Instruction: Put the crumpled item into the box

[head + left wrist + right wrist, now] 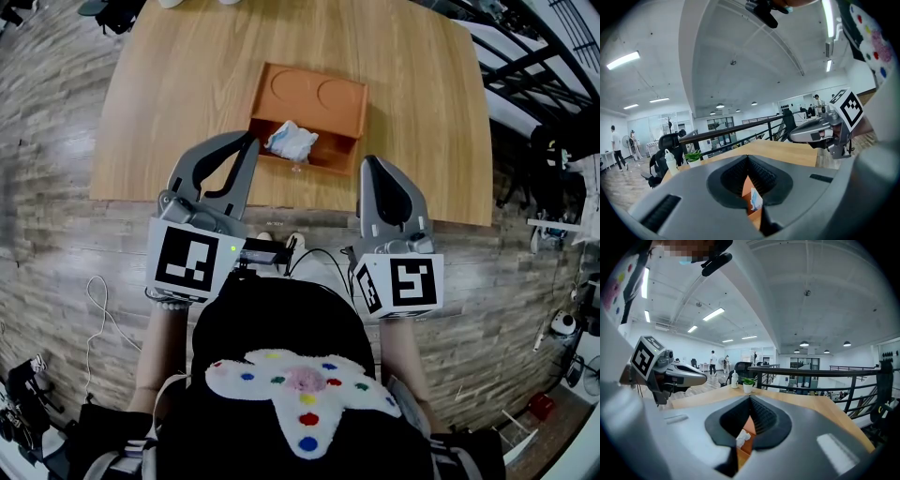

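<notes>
wad [292, 141] sits in the front compartment of the box [309, 94] on the table [169, 94]. your l gripper [249, 141] is by the box's front-left corner, r gripper [370, 164] by its front-right corner. both jaws together, nothing held.

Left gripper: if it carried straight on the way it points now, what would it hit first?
Probably the orange box, at its near left corner: the shut left gripper points there, with the crumpled item inside just right of that line. Height above the table is unclear.
</notes>
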`<action>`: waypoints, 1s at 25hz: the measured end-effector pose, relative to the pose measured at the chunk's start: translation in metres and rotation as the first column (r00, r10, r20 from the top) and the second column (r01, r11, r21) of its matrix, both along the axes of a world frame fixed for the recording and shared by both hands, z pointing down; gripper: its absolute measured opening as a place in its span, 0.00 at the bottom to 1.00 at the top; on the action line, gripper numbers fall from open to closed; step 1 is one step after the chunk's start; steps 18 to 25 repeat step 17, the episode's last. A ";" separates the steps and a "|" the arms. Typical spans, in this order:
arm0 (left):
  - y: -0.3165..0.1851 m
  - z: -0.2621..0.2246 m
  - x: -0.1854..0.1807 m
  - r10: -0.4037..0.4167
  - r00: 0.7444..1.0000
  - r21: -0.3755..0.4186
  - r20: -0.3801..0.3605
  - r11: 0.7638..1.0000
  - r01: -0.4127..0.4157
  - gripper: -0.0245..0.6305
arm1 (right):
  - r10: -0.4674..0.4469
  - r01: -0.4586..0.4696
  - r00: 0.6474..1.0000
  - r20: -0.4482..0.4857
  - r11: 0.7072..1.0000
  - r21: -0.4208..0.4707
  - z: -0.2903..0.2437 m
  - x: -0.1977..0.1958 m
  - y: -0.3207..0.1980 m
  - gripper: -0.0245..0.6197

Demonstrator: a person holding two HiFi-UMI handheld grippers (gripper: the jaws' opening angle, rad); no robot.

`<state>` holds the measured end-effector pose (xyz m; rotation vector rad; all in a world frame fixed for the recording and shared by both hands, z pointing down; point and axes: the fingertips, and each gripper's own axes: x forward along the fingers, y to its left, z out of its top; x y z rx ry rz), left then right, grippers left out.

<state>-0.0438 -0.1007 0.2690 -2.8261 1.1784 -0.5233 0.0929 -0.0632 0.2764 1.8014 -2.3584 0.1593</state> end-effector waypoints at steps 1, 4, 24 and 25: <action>0.000 0.001 0.000 0.000 1.000 -0.002 -0.001 1.000 0.000 0.05 | 0.000 0.000 1.000 0.001 1.000 -0.001 0.001 0.000 0.000 0.05; 0.001 0.002 0.001 -0.003 1.000 -0.008 -0.005 1.000 0.003 0.05 | -0.005 0.005 1.000 -0.001 1.000 -0.006 0.003 0.001 0.001 0.05; 0.000 0.005 0.004 -0.004 1.000 -0.017 -0.005 1.000 0.004 0.05 | -0.004 0.004 1.000 0.009 1.000 -0.027 0.010 0.003 0.001 0.05; 0.000 0.005 0.004 -0.004 1.000 -0.017 -0.005 1.000 0.004 0.05 | -0.004 0.004 1.000 0.009 1.000 -0.027 0.010 0.003 0.001 0.05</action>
